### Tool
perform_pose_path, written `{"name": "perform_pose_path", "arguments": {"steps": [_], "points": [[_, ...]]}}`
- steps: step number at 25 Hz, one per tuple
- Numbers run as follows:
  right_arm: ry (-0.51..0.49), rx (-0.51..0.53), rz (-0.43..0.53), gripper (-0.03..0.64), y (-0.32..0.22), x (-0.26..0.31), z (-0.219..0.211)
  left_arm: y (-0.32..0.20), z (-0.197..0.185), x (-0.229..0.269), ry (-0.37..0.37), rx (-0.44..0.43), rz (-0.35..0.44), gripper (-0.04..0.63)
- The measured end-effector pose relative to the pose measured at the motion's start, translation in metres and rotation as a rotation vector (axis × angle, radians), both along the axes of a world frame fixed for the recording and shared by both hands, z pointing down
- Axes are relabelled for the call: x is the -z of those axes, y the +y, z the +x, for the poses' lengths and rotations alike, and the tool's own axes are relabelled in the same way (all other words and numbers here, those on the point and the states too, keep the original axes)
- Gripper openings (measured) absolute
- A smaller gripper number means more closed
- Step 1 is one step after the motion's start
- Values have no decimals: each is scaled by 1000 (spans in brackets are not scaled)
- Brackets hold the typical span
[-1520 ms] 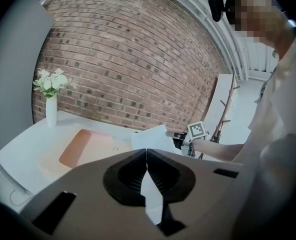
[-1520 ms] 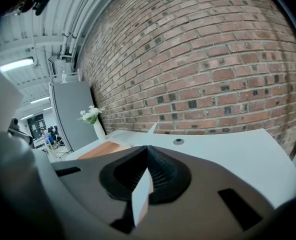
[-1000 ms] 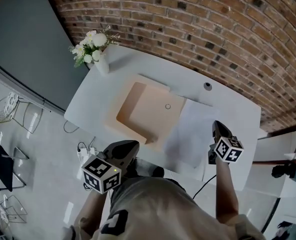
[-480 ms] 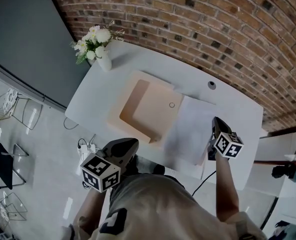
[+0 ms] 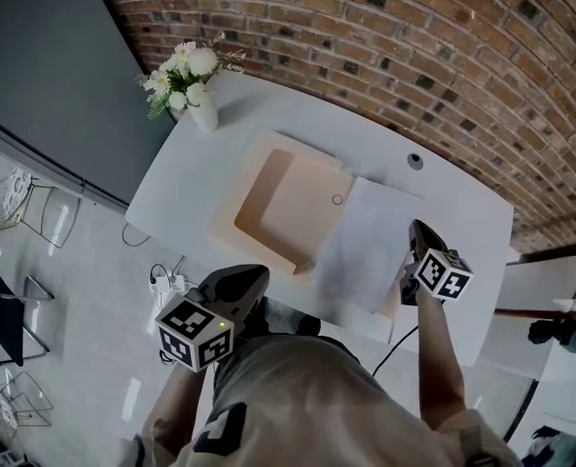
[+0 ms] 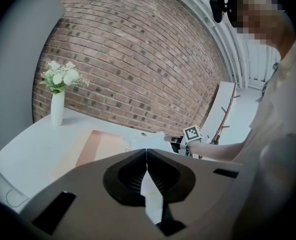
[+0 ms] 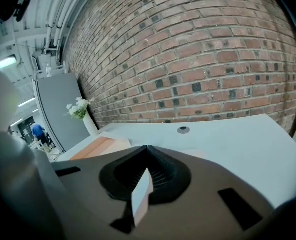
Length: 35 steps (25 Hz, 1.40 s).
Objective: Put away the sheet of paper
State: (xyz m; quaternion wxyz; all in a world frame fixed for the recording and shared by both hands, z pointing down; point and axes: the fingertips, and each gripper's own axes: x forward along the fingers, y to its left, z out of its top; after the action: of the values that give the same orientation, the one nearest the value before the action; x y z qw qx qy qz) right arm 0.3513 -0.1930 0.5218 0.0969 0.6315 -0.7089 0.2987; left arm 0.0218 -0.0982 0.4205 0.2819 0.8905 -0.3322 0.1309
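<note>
A white sheet of paper hangs just over the white table, its left edge over the right side of an open beige folder. My right gripper is shut on the sheet's right edge; in the right gripper view the paper's edge shows pinched between the jaws. My left gripper is held off the table's near edge, close to the person's body, shut with nothing seen in it. The left gripper view looks across the folder to the sheet.
A white vase of flowers stands at the table's far left corner. A round cable grommet sits near the brick wall. A grey panel stands to the left, with cables on the floor below the table.
My right gripper has shifted a little left with the sheet, whose left edge now reaches further over the folder. The left gripper has hardly moved.
</note>
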Motion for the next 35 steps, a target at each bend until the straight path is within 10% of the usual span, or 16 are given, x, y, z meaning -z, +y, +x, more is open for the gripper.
{"name": "perform_pose_path", "arguments": {"steps": [35], "points": [[-196,-81,-74,23,-32,-30,-35,-19,-40,-8,7,55,-14,17]]}}
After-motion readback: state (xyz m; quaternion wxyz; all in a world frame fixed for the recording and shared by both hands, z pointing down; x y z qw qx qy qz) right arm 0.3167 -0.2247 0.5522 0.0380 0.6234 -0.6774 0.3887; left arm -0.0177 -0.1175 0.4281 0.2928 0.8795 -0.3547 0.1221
